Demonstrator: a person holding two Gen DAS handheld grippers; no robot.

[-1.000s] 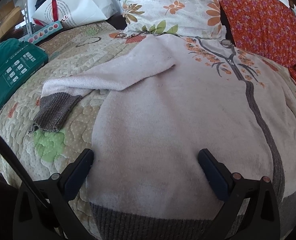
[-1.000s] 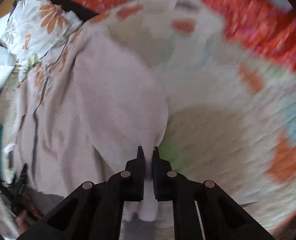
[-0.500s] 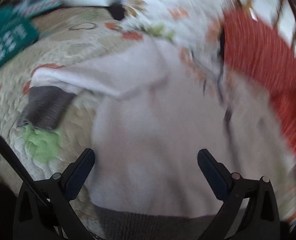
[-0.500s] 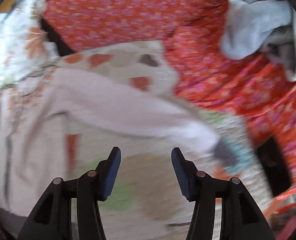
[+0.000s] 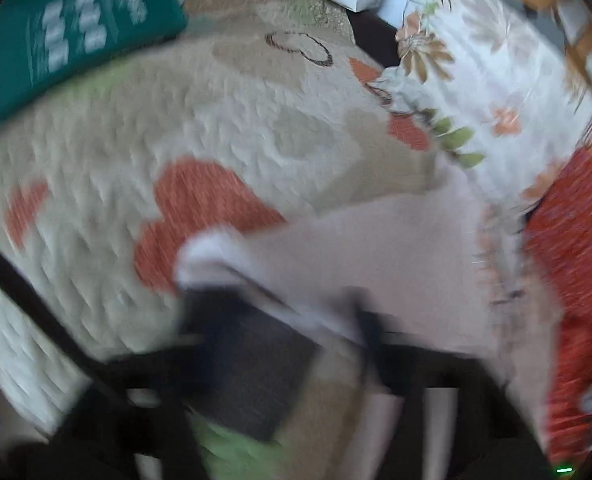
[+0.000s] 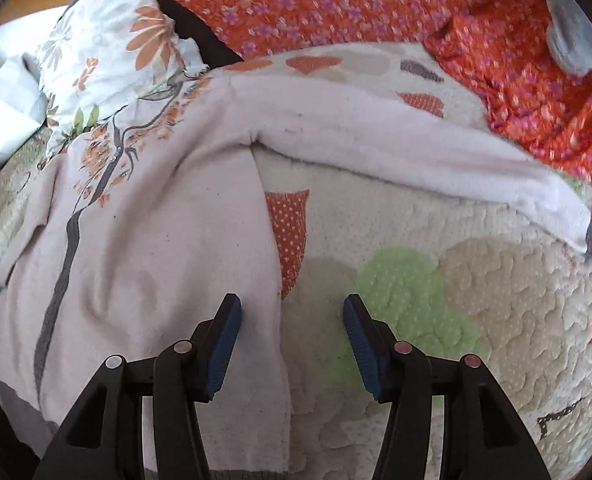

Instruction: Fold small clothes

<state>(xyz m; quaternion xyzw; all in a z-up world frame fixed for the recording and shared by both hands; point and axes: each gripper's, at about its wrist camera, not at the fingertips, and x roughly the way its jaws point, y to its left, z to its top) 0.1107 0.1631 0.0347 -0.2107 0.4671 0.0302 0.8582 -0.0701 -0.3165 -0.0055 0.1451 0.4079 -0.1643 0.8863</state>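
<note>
Right wrist view: pale pink sweater [image 6: 147, 248] flat on quilt [image 6: 436, 288], right gripper [image 6: 291, 320] half-open, empty; left gripper [image 5: 279, 332] blurred, closed near grey cuff [image 5: 251, 364], grip unclear; fold sleeve [image 6: 396, 152] squarely across body.

Quilt [image 6: 476, 280] free on right; pillows [image 6: 336, 4] (rear) + sleeve [image 6: 416, 148] block

Left gripper [image 5: 287, 332], blurred, has just been closing, cuff [image 5: 251, 372] between its jaws. Right gripper [image 6: 291, 320] tilts downward, jaws apart, gripping nothing.
</note>
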